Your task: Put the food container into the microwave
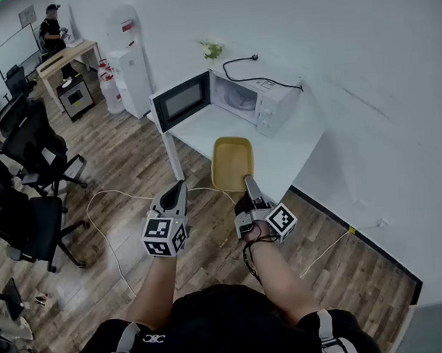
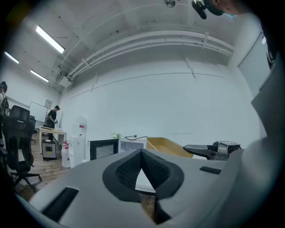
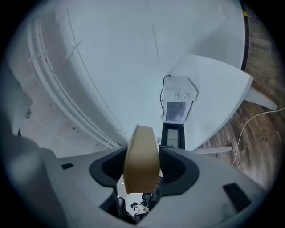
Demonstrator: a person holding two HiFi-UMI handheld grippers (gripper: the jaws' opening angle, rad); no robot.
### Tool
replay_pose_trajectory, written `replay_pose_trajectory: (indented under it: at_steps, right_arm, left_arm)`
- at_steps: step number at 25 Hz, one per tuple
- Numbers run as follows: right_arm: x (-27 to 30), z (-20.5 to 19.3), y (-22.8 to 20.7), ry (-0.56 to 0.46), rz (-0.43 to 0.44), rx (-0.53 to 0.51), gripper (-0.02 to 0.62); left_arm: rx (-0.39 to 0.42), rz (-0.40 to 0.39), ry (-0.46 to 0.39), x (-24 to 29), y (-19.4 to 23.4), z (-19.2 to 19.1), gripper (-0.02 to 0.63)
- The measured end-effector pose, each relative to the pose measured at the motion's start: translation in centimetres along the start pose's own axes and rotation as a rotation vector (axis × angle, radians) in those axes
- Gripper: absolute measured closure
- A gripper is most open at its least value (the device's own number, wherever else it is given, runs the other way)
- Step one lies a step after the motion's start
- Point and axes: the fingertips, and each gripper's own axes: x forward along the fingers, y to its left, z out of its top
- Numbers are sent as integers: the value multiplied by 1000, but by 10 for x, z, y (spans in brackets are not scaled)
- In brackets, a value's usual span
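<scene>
A shallow yellow food container [image 1: 231,162] hangs over the near edge of the white table [image 1: 299,147], held by its near rim in my right gripper [image 1: 249,182], which is shut on it. In the right gripper view the container [image 3: 141,158] stands edge-on between the pads. The white microwave [image 1: 265,104] sits farther back on the table, its black-framed door [image 1: 181,100] swung open to the left and its cavity showing. My left gripper [image 1: 179,190] hovers over the floor left of the container, shut and holding nothing; its view shows the container [image 2: 167,146] to its right.
Black office chairs [image 1: 21,149] crowd the left side. A white water dispenser [image 1: 132,80] stands past the table. A pale cable [image 1: 103,227] loops across the wooden floor below my grippers. A person [image 1: 53,29] stands at a far desk. The white wall runs right behind the table.
</scene>
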Motion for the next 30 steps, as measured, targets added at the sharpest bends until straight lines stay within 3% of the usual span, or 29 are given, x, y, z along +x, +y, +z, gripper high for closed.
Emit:
replay_pose_trajectory:
  at_steps: [13,24,30]
  right_arm:
    - [8,-26,1,-44,28,-16,362]
    - [14,-47,-12,-120,17,-41,362]
    - [25,-31,-20,-158,-1,-36,362]
  left_arm:
    - [-27,4,8,-14,35,-11,604]
    - [-56,-67,22,-12,70,-32,604]
    - [-52,-102,24,8,73,-31,604]
